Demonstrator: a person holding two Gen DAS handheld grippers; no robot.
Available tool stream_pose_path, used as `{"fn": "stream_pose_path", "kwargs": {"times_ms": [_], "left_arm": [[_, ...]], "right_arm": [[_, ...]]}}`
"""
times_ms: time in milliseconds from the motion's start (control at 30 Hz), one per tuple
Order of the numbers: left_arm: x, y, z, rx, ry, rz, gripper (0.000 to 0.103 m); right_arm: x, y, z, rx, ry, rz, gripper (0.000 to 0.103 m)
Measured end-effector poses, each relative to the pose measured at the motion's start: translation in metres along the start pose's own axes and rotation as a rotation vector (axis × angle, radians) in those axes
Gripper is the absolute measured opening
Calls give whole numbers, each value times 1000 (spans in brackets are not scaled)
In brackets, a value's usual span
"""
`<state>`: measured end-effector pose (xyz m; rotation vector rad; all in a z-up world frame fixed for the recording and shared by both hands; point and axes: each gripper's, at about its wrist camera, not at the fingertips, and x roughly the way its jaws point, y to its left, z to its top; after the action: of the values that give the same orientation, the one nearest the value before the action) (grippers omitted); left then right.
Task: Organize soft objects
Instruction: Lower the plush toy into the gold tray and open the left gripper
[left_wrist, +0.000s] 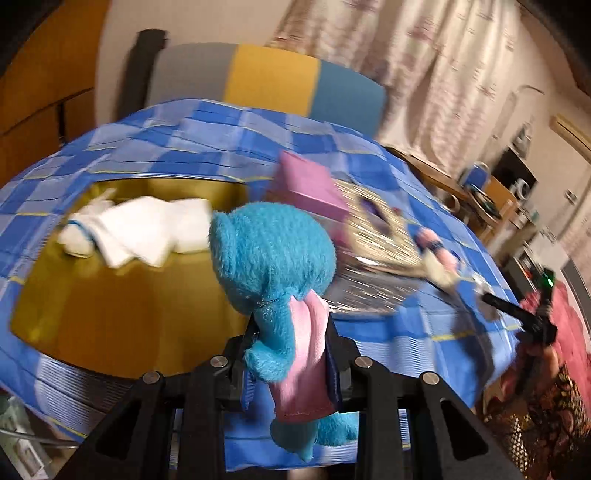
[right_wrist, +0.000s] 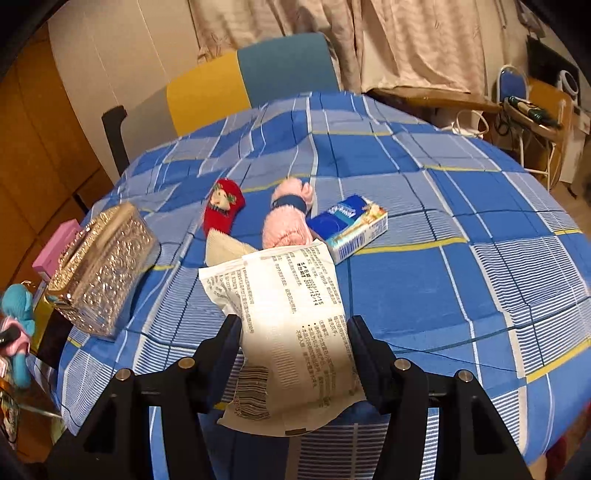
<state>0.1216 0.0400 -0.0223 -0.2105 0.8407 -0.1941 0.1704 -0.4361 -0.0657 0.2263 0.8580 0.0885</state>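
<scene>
The left gripper (left_wrist: 291, 354) is clamped on a fuzzy turquoise plush toy (left_wrist: 273, 254), held above a yellow-lined bin (left_wrist: 122, 317) containing white folded cloth (left_wrist: 136, 230). The right gripper (right_wrist: 295, 343) pinches a crinkly white printed packet (right_wrist: 291, 325) over the blue checked tablecloth (right_wrist: 461, 206), bare toward the right edge. The left view is motion-blurred.
</scene>
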Motion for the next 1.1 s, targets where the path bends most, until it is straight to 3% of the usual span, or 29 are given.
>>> {"fn": "stream_pose_path", "kwargs": {"times_ms": [200, 433, 600, 733, 867, 1100], "left_arm": [[-2, 69, 23, -38, 7, 107, 30], [29, 141, 37, -83, 93, 190, 30], [48, 171, 35, -58, 167, 220, 30], [59, 192, 31, -3, 226, 292, 33], [43, 203, 26, -26, 183, 335, 45], [7, 209, 16, -138, 54, 313, 51]], "right_arm": [[-12, 2, -6, 63, -18, 0, 60], [-32, 13, -15, 109, -39, 9, 60], [-45, 23, -15, 120, -53, 0, 60], [-57, 35, -13, 120, -73, 10, 60], [-69, 56, -11, 98, -97, 37, 60], [-79, 102, -6, 51, -125, 105, 60]]}}
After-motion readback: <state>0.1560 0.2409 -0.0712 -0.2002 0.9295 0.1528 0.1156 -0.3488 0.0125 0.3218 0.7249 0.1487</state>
